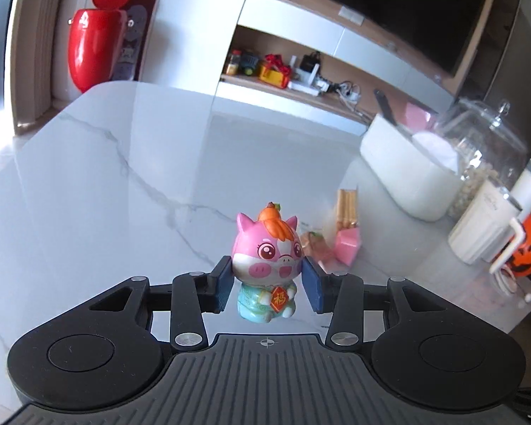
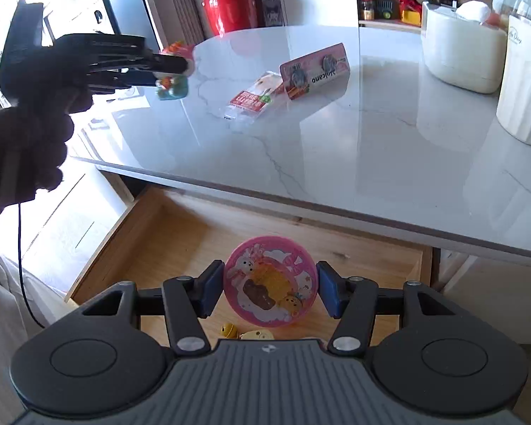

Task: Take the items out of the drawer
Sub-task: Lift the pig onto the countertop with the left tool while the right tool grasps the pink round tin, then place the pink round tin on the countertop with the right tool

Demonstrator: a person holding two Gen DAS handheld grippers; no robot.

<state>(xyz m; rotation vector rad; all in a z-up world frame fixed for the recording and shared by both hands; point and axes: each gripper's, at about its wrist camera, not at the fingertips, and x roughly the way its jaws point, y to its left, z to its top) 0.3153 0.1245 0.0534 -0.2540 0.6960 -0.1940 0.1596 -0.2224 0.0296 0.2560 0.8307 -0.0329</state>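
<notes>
A pink pig figurine with orange hair and a teal outfit sits between the blue pads of my left gripper, which is shut on it above the white marble table. In the right wrist view the same figurine hangs over the table's left edge. My right gripper is shut on a round pink box with cartoon animals on its lid, held above the open wooden drawer. Small yellow trinkets lie on the drawer floor under the box.
On the table lie a snack packet and a pink card package. A white container, a ribbed white cup, a glass jar and an orange pumpkin crowd its right side. A red bin stands beyond.
</notes>
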